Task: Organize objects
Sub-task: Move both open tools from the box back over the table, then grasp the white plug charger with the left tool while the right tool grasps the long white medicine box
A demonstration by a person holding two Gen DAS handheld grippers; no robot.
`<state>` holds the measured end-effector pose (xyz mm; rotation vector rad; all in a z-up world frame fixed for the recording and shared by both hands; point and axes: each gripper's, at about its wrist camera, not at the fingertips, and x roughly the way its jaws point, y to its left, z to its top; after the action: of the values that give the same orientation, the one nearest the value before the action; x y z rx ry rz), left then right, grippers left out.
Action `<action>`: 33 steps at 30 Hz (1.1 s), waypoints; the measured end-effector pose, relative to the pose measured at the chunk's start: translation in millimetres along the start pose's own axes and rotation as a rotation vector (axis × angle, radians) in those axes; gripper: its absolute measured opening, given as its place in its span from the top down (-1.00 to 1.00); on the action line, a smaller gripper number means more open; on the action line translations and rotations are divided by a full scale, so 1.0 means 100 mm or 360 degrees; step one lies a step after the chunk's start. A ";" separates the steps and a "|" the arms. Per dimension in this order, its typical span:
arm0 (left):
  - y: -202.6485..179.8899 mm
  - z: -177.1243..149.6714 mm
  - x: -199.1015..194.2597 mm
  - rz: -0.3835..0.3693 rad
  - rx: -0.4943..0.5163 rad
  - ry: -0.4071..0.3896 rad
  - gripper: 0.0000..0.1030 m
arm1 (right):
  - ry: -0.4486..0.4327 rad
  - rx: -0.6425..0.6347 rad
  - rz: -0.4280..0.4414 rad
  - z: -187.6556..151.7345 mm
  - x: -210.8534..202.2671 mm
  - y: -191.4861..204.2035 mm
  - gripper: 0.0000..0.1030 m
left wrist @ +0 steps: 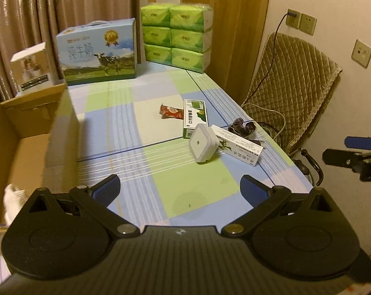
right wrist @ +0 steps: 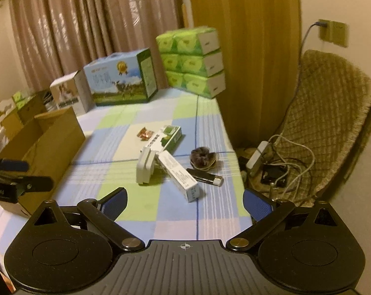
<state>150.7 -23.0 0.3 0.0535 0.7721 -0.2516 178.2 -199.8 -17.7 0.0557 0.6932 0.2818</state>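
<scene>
Left wrist view: left tool hovered wide open, empty, above the checked worktop; right tool likewise spread, holding nothing. White square plug lay ahead, touching two cartons.

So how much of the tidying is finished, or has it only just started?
It looks barely started. One white item already lies in the cardboard box. Nothing is in hand: the left gripper and right gripper are both open and empty. Left on the table: the snack packet, green carton, white plug, white tube box, scrunchie and black lighter.
</scene>
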 end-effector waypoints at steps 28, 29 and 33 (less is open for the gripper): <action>-0.53 0.13 1.86 -0.0084 0.0356 0.0011 0.08 | 0.0282 -0.0447 0.0122 -0.05 1.78 -0.18 0.00; -0.54 0.12 1.89 -0.0078 0.0372 0.0007 0.15 | 0.0281 -0.0452 0.0122 -0.04 1.80 -0.17 0.04; -0.54 0.11 1.93 -0.0048 0.0394 0.0002 0.47 | 0.0322 -0.0439 0.0154 -0.03 1.90 -0.14 0.47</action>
<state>277.4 -116.8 -123.4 0.2761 0.7403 -0.3752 318.9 -161.2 -140.3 -0.2055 0.8481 0.4784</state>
